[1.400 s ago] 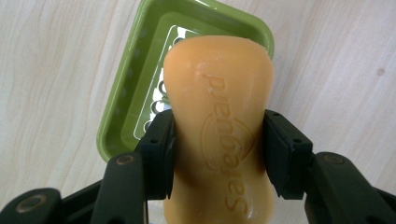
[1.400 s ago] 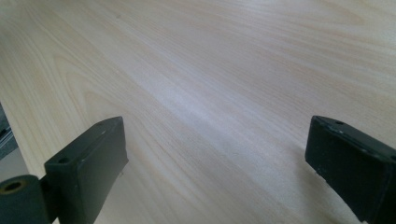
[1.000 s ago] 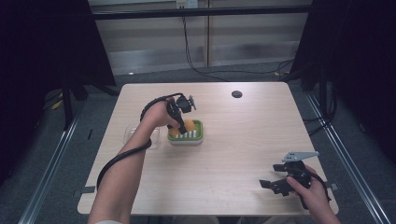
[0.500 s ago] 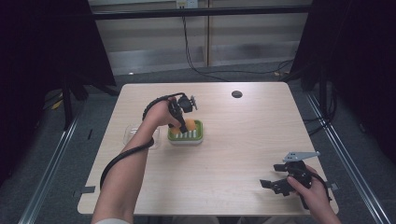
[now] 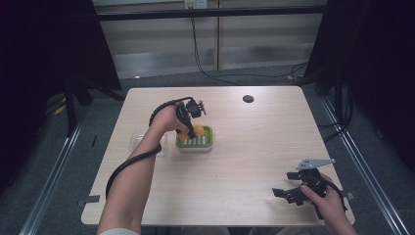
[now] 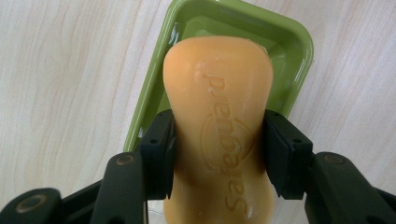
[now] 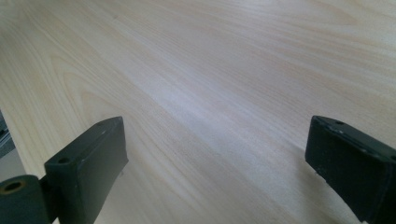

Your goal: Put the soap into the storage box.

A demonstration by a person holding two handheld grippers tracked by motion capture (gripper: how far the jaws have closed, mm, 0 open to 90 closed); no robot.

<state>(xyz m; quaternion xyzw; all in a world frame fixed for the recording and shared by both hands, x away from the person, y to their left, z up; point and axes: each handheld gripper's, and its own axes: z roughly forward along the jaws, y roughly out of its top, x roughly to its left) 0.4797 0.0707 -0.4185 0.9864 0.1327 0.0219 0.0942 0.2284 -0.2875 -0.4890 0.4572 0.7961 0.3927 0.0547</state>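
An orange soap bar [image 6: 217, 116] with stamped lettering is clamped at its narrow waist between the two black jaws of my left gripper [image 6: 217, 154]. Just beneath it lies a green soap dish [image 6: 149, 93] on the pale wooden table. From above, the left gripper [image 5: 192, 130] points down over the dish [image 5: 196, 144] at mid-table, left of centre, with the soap [image 5: 197, 129] in its grip. My right gripper [image 5: 285, 183] rests low near the table's front right corner, jaws spread wide. Bare table wood [image 7: 210, 93] lies between the jaws of the right gripper [image 7: 219, 158].
A clear plastic tray [image 5: 139, 142] sits just left of the green dish, partly under the person's forearm. A small dark round hole [image 5: 248, 99] marks the table's far side. Cables run across the floor behind the table.
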